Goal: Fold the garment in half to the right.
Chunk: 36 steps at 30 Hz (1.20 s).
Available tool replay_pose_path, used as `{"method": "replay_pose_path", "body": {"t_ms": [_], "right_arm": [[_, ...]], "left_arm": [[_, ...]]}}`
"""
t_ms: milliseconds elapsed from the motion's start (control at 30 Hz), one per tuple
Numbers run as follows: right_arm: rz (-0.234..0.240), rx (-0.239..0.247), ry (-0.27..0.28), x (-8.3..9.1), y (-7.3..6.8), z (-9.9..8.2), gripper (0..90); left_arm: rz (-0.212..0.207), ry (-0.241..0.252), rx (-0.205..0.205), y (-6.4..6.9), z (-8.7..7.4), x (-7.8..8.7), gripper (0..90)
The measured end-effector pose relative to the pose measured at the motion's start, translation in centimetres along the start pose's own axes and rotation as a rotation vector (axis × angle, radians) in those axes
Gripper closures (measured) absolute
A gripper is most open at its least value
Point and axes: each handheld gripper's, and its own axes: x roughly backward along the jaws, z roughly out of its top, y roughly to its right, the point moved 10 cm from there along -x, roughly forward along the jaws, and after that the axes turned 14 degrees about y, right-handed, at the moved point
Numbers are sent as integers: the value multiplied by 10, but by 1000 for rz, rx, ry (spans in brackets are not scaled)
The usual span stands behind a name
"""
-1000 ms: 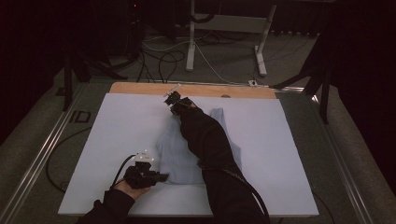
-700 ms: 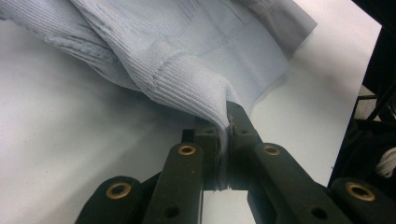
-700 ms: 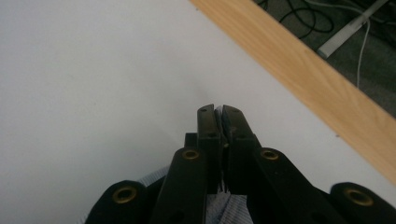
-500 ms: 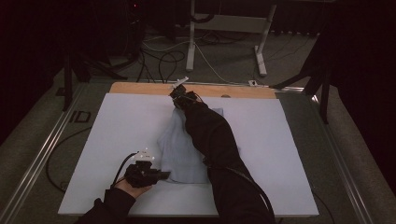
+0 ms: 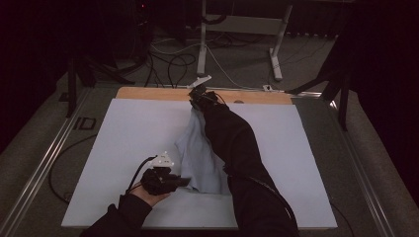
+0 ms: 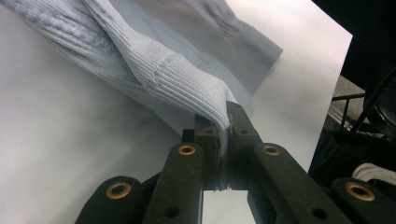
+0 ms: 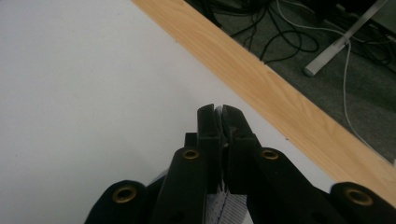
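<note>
A pale blue knitted garment [image 5: 200,155] lies stretched along the middle of the white table sheet [image 5: 123,128], running from the near edge toward the far wooden strip [image 5: 148,93]. The left gripper [image 5: 184,181], held in the person's left hand [image 5: 148,190] at the near left, has its jaws pressed together on a ribbed fold of that garment [image 6: 187,88]; in the left gripper view the knit drapes over the jaw tips and is pinched flat between them, with the rest of the cloth trailing away across the sheet. The right gripper [image 5: 197,94] sits at the far end of the garment, just beside the wooden strip, at the end of a dark-sleeved right arm [image 5: 237,148] that crosses over the cloth. In the right gripper view its jaws [image 7: 218,116] are closed narrow, with a thin edge of pale ribbed fabric [image 7: 225,203] caught between them and showing below. Beyond the table, cables [image 5: 173,64] and the legs of a stand [image 5: 202,44] lie on the dark floor. No box, bin or other holder stands on the sheet.
</note>
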Motion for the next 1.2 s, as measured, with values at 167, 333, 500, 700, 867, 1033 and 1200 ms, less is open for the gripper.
{"method": "replay_pose_path", "body": {"t_ms": [167,333,500,700,867,1033,1200], "right_arm": [[-9,-9,23,13,9,3,875],[-24,-19,44,28,19,4,877],[-31,-20,53,42,30,3,878],[-60,-31,58,55,43,-1,878],[-68,-40,63,66,53,-4,878],[-77,-52,66,74,63,-11,878],[-80,-67,66,77,71,-24,878]], "left_arm": [[-17,-1,-20,8,7,-6,863],[-31,-3,-37,17,14,-14,863],[-41,-3,-50,23,20,-23,863],[-62,-5,-73,34,28,-33,863],[-83,-13,-91,43,34,-45,863],[-103,-36,-112,53,37,-58,863],[-112,-59,-127,59,37,-71,862]]}}
